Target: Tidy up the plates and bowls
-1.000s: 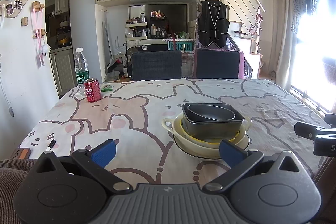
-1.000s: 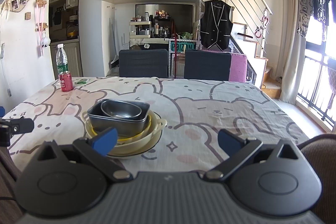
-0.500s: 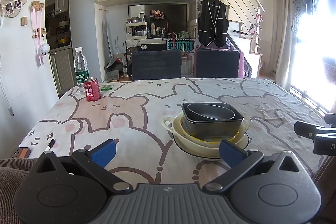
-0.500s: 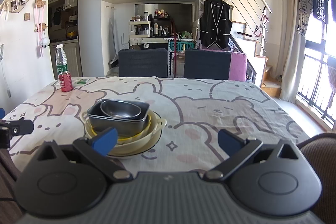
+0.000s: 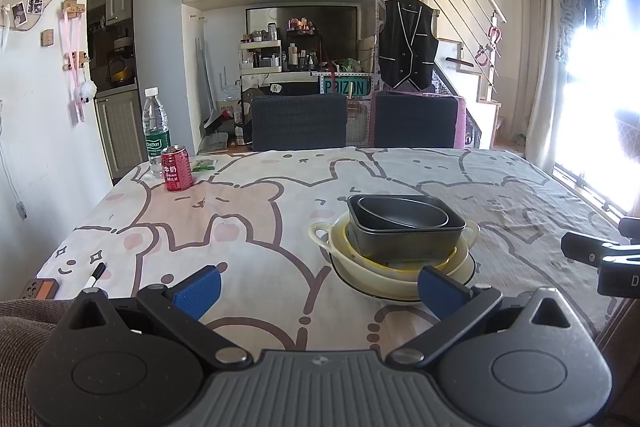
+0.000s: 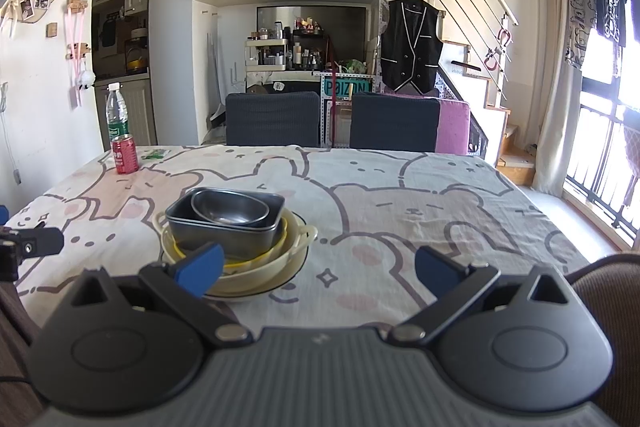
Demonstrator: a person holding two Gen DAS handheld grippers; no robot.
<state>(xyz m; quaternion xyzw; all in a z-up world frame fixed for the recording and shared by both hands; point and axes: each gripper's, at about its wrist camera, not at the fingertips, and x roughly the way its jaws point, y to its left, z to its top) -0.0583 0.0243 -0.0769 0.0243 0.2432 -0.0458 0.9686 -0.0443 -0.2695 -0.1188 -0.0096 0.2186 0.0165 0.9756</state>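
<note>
One stack of dishes stands on the table: a dark oval pan nested in a dark rectangular pan, inside a yellow bowl, inside a cream handled bowl, on a black-rimmed plate. My left gripper is open near the table's front edge, its right pad in front of the stack. My right gripper is open too, with the stack behind its left pad. Nothing is between either pair of fingers.
A red can and a water bottle stand at the far left corner, beside a green packet. A marker and a small box lie front left. Two chairs stand behind the table.
</note>
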